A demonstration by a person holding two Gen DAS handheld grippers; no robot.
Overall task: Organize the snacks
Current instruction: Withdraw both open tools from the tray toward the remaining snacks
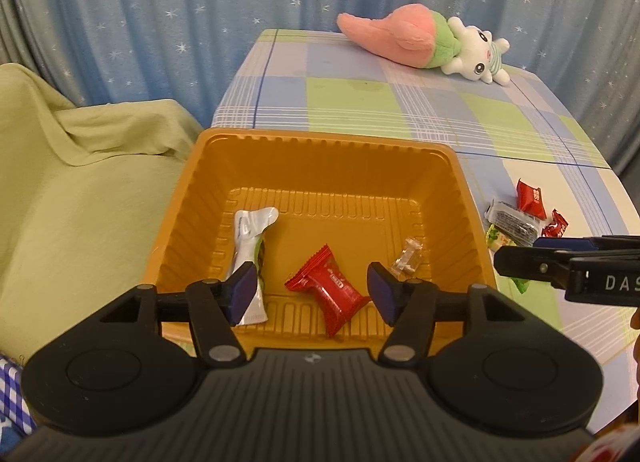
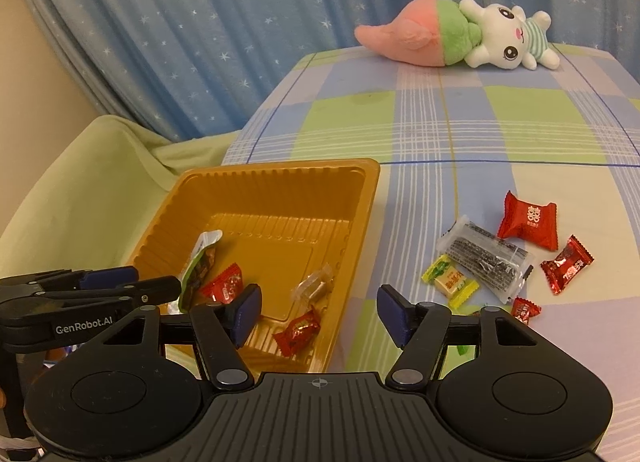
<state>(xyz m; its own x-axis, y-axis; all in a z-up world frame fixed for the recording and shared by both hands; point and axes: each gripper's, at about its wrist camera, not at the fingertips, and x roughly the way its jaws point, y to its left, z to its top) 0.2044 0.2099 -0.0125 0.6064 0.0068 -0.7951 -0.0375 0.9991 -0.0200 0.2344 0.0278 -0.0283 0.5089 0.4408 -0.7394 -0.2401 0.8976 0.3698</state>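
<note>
Both grippers hang released: the left gripper [image 1: 312, 286] over the tray [image 1: 320, 150] at the table's left edge. Only the right gripper's [image 2: 319, 312] view shows a second red candy [image 2: 297, 330] inside and the whole loose pile [image 2: 486, 258] right of the tray.

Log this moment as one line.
left gripper open over tray | right gripper open at tray edge | loose snacks on cloth
</note>
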